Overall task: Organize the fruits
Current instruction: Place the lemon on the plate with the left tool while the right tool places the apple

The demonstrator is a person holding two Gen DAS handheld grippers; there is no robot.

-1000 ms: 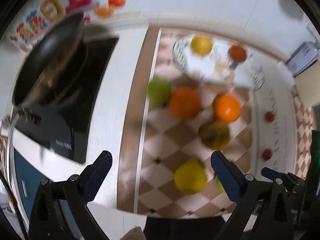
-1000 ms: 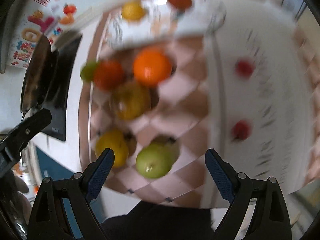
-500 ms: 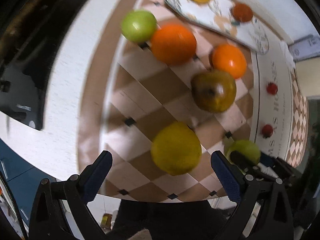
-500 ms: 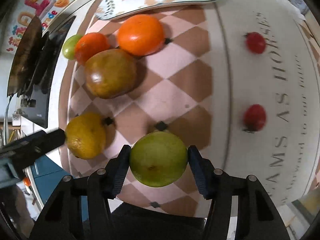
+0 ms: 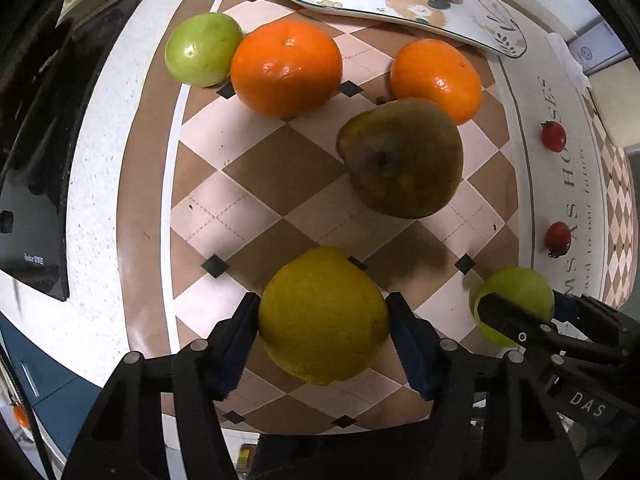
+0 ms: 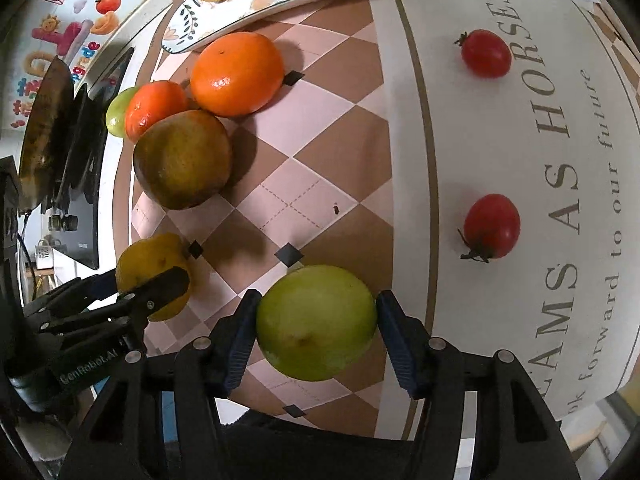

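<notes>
**Two round fruits clamped, both could slip**

My left hand-held gripper (image 5: 324, 342) is closing on the dimpled yellow lemon (image 5: 323, 316); my right hand-held gripper (image 6: 316, 330) clenches the smooth green apple (image 6: 316, 322). Both sit low on the checked worktop (image 5: 280, 168). Waxy, curved skins may squirt from the pads, rolling toward the brownish pear (image 5: 402, 158).

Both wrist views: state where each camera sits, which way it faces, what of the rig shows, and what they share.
Left wrist: on the left gripper, looking down; its jaws are closing on the yellow fruit; the right gripper shows at lower right.
Right wrist: on the right gripper, looking steeply down, its pads pressed on the green fruit; the left gripper shows at lower left.
Shared: both fruits, the pear, the plate.
</notes>
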